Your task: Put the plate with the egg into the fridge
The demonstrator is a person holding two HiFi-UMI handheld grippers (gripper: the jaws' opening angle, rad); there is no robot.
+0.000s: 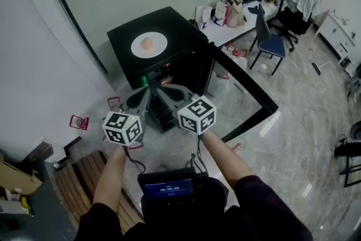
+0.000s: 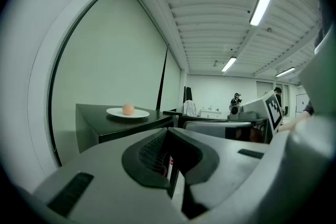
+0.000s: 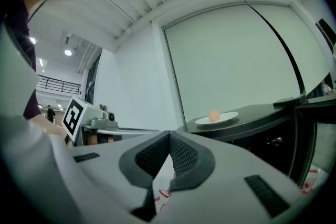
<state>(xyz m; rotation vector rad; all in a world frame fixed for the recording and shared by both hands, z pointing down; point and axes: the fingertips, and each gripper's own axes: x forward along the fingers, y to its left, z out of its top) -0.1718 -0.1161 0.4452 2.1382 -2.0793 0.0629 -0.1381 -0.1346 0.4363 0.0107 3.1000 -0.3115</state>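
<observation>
Head view: white round plate [image 1: 149, 45] w/ pale-orange egg [image 1: 147, 43] atop black box fridge [image 1: 175, 28], at 11 o'clock in frame; glass fridge door [image 1: 243, 74] open toward 4 o'clock.
Left gripper view: grey left gripper [image 2: 168, 129] jaws together, nothing btwn; plate at 10 o'clock.
Right gripper view: grey right gripper [image 3: 169, 134] likewise pressed together, empty; plate at 2 o'clock.

Egg [image 1: 147, 43] on plate [image 1: 160, 40] — both atop fridge [image 1: 181, 26]

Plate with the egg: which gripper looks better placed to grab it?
Left, narrowly. From the head view the left gripper lines up with the plate atop the fridge; the right gripper sits toward the open door. Both are shut and empty.
</observation>
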